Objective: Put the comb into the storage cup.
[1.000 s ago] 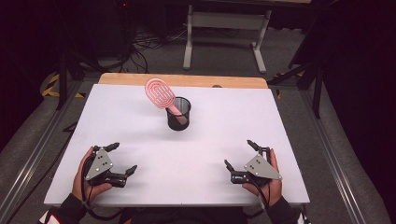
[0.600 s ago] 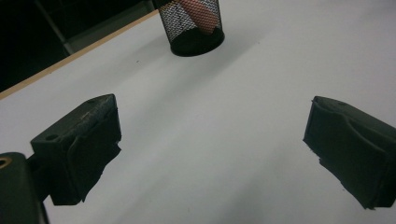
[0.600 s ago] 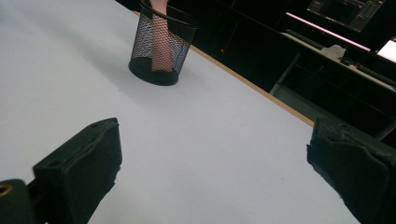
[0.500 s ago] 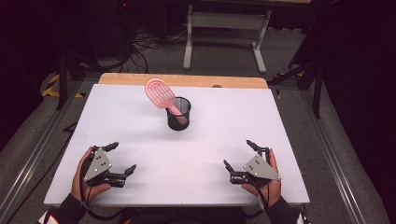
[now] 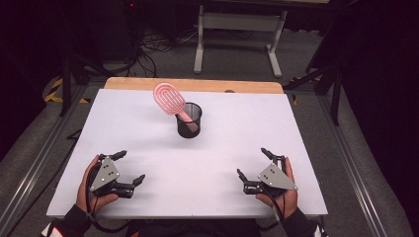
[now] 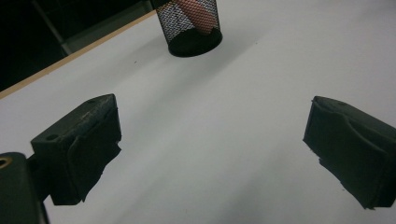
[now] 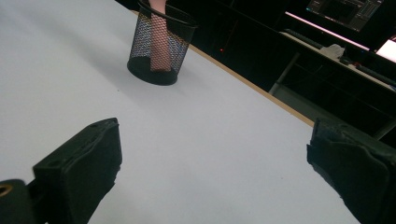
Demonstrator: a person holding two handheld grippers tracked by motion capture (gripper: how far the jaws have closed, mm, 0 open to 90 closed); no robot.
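A black mesh cup [image 5: 189, 120] stands upright near the middle of the white table [image 5: 247, 128], slightly toward the far side. A pink hairbrush [image 5: 169, 99] stands in it handle down, its oval head leaning up and to the left. In the left gripper view the cup [image 6: 190, 27] is ahead at the top, and in the right gripper view the cup [image 7: 160, 44] is at the upper left. My left gripper [image 5: 129, 167] rests open near the front left edge. My right gripper [image 5: 253, 163] rests open near the front right edge. Both jaws hold nothing.
A wooden strip [image 5: 192, 85] runs along the table's far edge. Beyond it stand a white desk frame [image 5: 237, 29] and cables on the dark floor. Metal rails [image 5: 346, 158] flank the table on both sides.
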